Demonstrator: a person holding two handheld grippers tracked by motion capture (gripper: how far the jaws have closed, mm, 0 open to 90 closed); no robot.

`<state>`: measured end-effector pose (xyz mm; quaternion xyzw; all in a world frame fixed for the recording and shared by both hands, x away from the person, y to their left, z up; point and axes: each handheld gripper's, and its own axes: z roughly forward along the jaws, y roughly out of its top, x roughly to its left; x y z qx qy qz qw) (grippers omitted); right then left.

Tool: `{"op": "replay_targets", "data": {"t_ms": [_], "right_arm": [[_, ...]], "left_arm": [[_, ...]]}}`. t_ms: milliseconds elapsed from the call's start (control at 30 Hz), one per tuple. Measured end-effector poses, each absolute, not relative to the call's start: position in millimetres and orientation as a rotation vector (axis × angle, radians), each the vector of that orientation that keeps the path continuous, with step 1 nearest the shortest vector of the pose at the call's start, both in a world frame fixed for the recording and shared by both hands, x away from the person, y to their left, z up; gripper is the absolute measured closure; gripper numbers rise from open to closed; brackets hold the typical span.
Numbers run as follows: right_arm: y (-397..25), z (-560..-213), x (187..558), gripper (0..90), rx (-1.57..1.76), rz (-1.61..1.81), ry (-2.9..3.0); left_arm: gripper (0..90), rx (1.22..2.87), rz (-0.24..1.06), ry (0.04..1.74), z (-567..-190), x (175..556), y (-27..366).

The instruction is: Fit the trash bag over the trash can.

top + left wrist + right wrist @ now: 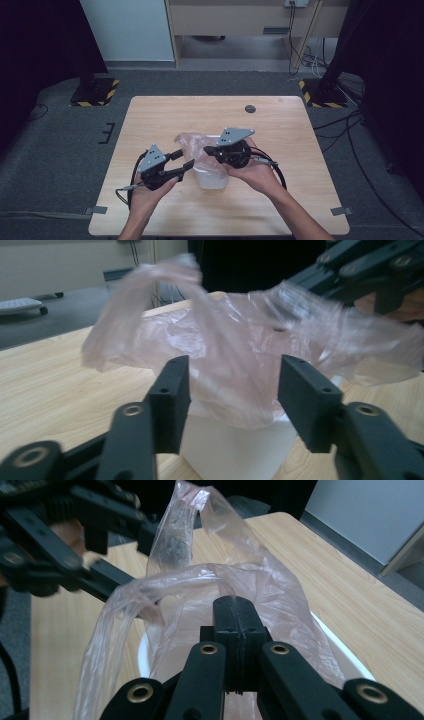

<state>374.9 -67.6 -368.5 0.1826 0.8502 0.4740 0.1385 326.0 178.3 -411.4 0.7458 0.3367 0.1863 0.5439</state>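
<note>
At about 7 o'clock from the white bin [212, 175], the left gripper [182, 161] hovers with jaws spread wide, aimed at the loose pink plastic bag [192, 145], seemingly ready to take a free edge. The bin stands mid-table [150, 120]. At its 1 o'clock, the right gripper [209, 149] pinches the film tight, jaws closed, likely to keep the bag up for lining.

A white bin [212, 177] lined with a pink plastic bag [192, 145] stands on the wooden table [150, 120].
</note>
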Motion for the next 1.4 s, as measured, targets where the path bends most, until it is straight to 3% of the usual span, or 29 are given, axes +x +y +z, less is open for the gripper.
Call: {"op": "replay_targets", "data": {"t_ms": [200,300,867,1133,1200,1300,1333,1367,1400], "right_arm": [[-77.7,-364.7,377.0,90.0,0.584,1.454,2.432],[-81.7,-364.2,378.7,90.0,0.606,1.462,2.424],[-150.7,-376.3,401.9,90.0,0.845,1.455,2.292],[-158.7,-383.7,408.4,90.0,0.882,1.462,2.292],[-155.9,-383.1,408.4,82.7,0.874,1.479,2.294],[-153.4,-382.6,408.3,79.1,0.856,1.485,2.293],[-150.7,-382.5,408.8,71.4,0.850,1.499,2.289],[-150.7,-382.5,408.8,71.4,0.850,1.499,2.289],[-148.0,-381.7,410.0,60.6,0.868,1.512,2.276]], "left_arm": [[79.8,1.785,0.452,0.813,-411.7,326.1,174.7],[89.2,1.791,0.447,0.812,-410.5,325.6,174.2],[90.0,1.832,0.406,0.839,-411.1,308.6,196.4],[90.0,1.835,0.395,0.823,-410.7,305.3,195.6],[90.0,1.842,0.398,0.820,-411.1,305.3,194.2],[90.0,1.845,0.396,0.821,-411.9,305.5,193.8],[90.0,1.848,0.401,0.821,-412.5,305.5,193.7],[90.0,1.848,0.401,0.821,-412.5,305.5,193.7],[90.0,1.849,0.401,0.818,-412.8,305.4,193.7]]}}
